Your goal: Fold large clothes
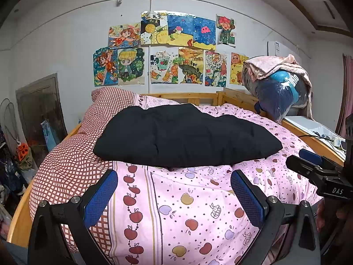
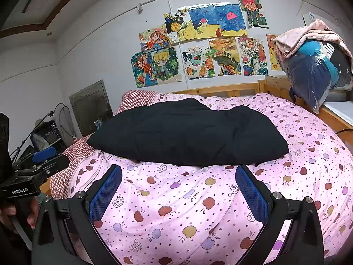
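A black garment point(image 1: 185, 135) point(image 2: 187, 132) lies folded into a thick rectangle on the pink apple-print bedspread point(image 1: 187, 209) point(image 2: 176, 209), in the middle of the bed. My left gripper point(image 1: 174, 176) hovers open just short of the garment's near edge, blue pads wide apart with nothing between them. My right gripper point(image 2: 178, 176) is likewise open and held a little before the same edge. Each gripper also shows at the side of the other's view: the right gripper's body point(image 1: 317, 172) and the left gripper's body point(image 2: 37, 167), held by a hand point(image 2: 13, 212).
A red-checked pillow point(image 1: 72, 150) lies at the bed's left side. A wooden bed frame point(image 1: 198, 96) runs along the wall of drawings. A plastic bag of clothes point(image 1: 278, 86) point(image 2: 317, 66) sits at the back right. Clutter and a fan point(image 2: 64, 121) stand left of the bed.
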{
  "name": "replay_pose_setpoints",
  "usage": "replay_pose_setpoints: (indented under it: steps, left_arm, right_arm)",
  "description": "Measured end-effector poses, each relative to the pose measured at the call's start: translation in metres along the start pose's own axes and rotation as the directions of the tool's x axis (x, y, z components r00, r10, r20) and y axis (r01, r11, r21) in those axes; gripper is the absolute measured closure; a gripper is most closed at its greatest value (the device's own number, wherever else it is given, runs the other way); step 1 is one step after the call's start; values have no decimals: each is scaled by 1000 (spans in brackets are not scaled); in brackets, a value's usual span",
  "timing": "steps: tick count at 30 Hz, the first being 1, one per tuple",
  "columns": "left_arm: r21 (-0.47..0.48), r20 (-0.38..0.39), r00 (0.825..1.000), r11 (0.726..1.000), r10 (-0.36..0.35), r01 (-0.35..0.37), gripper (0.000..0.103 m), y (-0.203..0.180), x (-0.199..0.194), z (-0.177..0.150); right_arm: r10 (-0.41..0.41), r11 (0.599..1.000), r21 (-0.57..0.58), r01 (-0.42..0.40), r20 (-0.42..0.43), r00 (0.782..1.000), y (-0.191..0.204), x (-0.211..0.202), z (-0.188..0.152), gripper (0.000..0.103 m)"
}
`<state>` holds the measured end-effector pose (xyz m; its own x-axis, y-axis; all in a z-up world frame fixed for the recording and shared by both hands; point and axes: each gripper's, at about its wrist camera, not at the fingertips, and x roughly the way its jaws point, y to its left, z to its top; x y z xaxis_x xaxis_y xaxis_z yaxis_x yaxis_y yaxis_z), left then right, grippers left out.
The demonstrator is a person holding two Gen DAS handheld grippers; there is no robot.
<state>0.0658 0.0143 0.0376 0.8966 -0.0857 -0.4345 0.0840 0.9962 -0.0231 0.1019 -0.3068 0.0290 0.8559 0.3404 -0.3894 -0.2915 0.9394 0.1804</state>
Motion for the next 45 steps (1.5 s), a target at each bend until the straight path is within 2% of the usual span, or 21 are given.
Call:
replay_pose_setpoints:
  steps: [38, 45]
  left_arm:
    - [-4, -12, 1000, 1000, 1, -1, 0, 7, 3, -3]
    - [-29, -44, 999, 999, 20, -21, 0, 12, 6, -7]
  right_arm:
    - [-4, 1000, 15, 4, -8, 1000, 8, 2, -7, 2]
    - [-5, 1000, 17, 5, -9, 1000, 8, 3, -6, 2]
